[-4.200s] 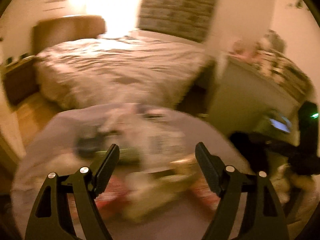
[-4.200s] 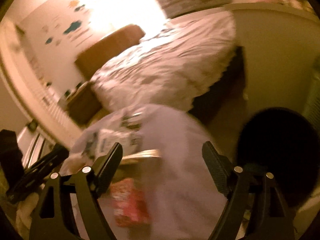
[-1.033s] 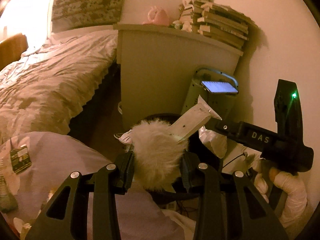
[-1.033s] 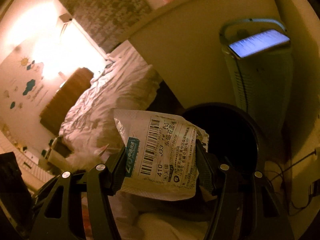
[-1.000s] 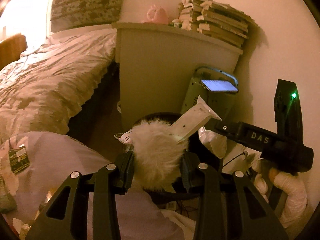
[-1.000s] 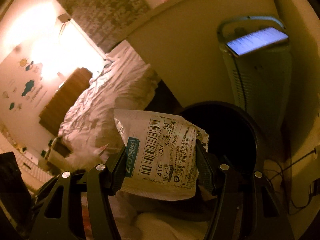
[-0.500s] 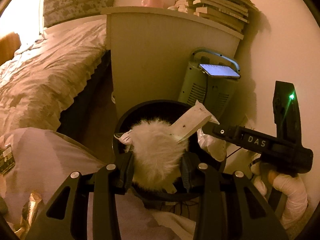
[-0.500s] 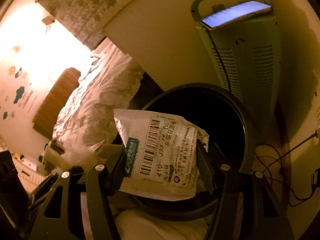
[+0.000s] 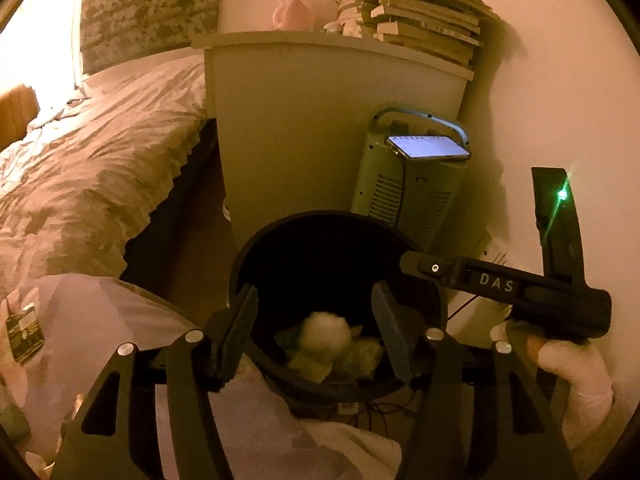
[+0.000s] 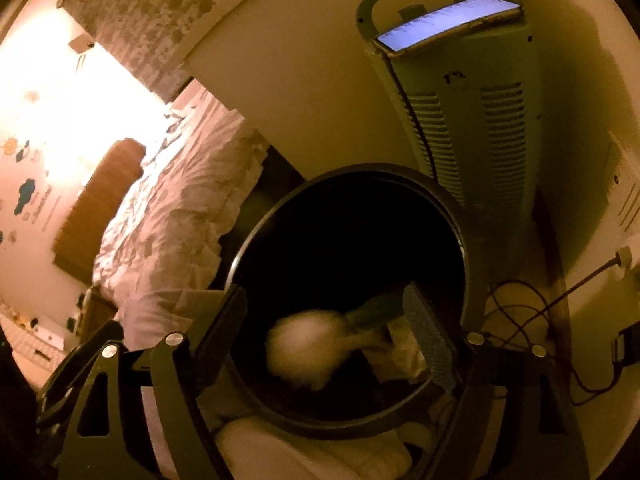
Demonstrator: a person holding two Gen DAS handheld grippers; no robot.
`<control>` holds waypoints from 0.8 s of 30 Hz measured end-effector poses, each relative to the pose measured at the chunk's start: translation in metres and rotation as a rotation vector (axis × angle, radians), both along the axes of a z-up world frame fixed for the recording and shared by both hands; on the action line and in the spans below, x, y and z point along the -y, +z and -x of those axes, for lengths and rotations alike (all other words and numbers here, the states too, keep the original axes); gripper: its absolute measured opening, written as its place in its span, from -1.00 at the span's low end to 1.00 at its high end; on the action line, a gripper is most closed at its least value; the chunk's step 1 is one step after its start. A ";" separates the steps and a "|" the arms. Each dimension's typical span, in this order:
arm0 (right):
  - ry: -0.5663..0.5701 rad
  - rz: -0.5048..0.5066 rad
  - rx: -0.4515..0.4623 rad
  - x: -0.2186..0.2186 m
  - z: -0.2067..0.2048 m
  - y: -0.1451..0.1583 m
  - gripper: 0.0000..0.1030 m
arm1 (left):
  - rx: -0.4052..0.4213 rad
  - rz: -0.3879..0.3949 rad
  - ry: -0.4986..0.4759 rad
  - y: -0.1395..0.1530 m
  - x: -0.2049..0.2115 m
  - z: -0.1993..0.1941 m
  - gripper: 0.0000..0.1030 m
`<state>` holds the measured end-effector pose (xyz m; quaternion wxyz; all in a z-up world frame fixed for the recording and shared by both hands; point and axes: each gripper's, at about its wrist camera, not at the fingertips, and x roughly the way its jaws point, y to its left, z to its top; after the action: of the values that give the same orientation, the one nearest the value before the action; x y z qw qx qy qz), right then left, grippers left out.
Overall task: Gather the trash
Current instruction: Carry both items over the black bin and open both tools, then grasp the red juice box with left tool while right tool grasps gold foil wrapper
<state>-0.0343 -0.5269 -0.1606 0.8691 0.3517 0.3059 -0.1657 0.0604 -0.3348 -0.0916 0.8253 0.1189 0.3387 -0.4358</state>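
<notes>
Both grippers, left [image 9: 314, 326] and right [image 10: 332, 330], hang spread and empty above the black bin [image 9: 248, 248], so we should lift straight clear of its rim, leaving the fluffy ball [image 9: 322, 334] inside.

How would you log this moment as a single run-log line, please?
left gripper: open, empty | right gripper: open, empty | both over black bin | fluffy white ball and wrappers inside bin

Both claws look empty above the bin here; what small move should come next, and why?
Probably draw both back toward the table for more trash: the left claw and right claw gape empty, the fluffy white ball lies inside the black bin, and a packet remains.
</notes>
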 end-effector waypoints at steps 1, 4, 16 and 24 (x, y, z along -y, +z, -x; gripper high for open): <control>0.005 0.003 0.003 -0.002 -0.001 0.002 0.58 | 0.005 0.004 0.005 0.003 -0.004 0.001 0.16; 0.039 0.021 0.023 -0.015 -0.003 0.012 0.58 | 0.017 0.022 0.024 0.011 -0.021 0.004 0.34; 0.372 0.131 0.062 -0.128 -0.045 0.056 0.58 | 0.053 0.051 0.237 0.027 -0.157 0.001 0.46; 0.659 0.190 0.012 -0.217 -0.071 0.060 0.58 | 0.007 0.007 0.390 0.011 -0.272 -0.015 0.46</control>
<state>0.0369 -0.3102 -0.1006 0.9066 0.1524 0.3810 0.0982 0.0749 -0.0627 -0.0811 0.8956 0.0495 0.3510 -0.2686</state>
